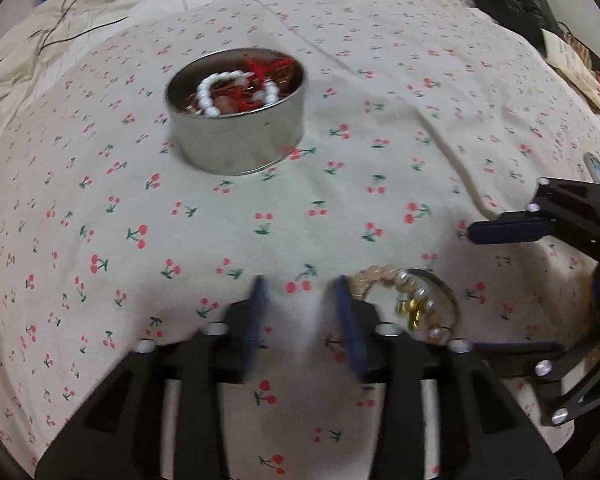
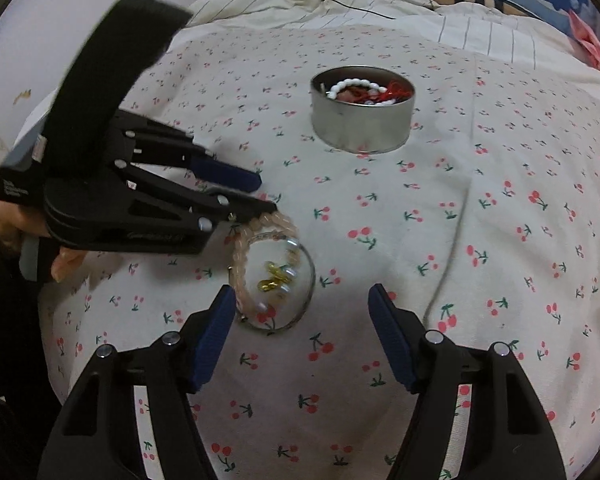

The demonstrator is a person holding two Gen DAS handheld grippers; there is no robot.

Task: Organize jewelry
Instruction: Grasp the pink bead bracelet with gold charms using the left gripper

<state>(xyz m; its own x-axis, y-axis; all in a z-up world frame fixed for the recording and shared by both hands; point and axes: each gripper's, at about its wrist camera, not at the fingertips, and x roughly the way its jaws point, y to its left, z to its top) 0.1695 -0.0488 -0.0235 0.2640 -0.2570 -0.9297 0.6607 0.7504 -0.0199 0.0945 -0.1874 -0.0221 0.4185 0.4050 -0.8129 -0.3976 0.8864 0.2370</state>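
Two grippers are being held apart over bracelets [image 2: 272,276]
Left gripper [image 1: 302,292] and right gripper [image 2: 302,300] are being kept open, gripping nothing

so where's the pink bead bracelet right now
The pink bead bracelet lies on the cherry-print sheet, nearer the camera than the round tin, overlapping a thin metal bangle; it sits between both grippers, just off the left gripper.
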